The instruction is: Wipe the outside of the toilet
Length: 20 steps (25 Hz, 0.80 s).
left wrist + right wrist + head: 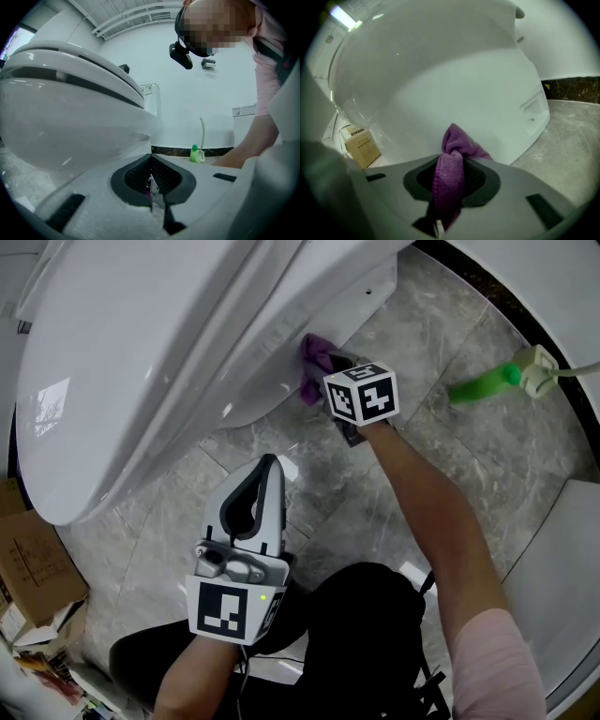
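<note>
Right hand-held gripper (451, 161) clamped on cloth (457, 143), cloth against toilet (141, 362) bowl's lower side | left hand-held gripper (151, 183) closed, empty, near bowl | cloth likely soft, light, bunching (pinch mid-fold) | porcelain probably hard, slick.

Left gripper (270, 465): pale grey-white shell, black lining inside the jaws, metal fitting at the base, small green light lit beside it. Right gripper (330, 369): dark body. Each carries a white cube with black square markers, left cube (225, 612) and right cube (362, 395). Person wears a pink short sleeve (492, 662), black trousers (366, 634) and a black head-mounted camera (182, 54).
</note>
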{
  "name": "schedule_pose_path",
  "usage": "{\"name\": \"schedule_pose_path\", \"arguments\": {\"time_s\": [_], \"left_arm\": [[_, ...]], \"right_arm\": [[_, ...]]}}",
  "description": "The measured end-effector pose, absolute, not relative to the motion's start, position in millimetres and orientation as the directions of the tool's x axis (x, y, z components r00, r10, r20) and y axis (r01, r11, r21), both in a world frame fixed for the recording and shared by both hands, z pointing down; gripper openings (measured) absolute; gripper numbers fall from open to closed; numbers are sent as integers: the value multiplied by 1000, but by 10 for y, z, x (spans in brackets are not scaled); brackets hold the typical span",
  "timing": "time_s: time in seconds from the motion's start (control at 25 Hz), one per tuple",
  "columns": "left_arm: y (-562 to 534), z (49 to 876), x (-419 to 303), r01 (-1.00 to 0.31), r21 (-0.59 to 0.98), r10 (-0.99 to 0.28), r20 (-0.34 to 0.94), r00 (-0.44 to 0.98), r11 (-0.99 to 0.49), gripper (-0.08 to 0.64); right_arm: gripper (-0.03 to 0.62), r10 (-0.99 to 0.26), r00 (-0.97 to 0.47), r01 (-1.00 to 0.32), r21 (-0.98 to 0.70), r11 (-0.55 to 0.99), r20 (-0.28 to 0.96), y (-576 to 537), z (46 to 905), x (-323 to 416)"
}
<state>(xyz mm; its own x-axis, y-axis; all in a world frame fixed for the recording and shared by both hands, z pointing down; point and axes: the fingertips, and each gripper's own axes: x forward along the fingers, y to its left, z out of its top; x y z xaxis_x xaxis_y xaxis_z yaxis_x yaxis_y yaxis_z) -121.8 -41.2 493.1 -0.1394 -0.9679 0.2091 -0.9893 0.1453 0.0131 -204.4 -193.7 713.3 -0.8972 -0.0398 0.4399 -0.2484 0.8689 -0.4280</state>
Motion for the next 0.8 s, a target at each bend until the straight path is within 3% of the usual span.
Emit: {"name": "schedule_pose_path", "arguments": {"time_s": [0.8], "left_arm": [[-285,4892,-1313,-985,7,-964,202,-170,175,6]], "right_arm": [[86,163,-902,-68,-503,861,400,-755,7144,-2323]]}}
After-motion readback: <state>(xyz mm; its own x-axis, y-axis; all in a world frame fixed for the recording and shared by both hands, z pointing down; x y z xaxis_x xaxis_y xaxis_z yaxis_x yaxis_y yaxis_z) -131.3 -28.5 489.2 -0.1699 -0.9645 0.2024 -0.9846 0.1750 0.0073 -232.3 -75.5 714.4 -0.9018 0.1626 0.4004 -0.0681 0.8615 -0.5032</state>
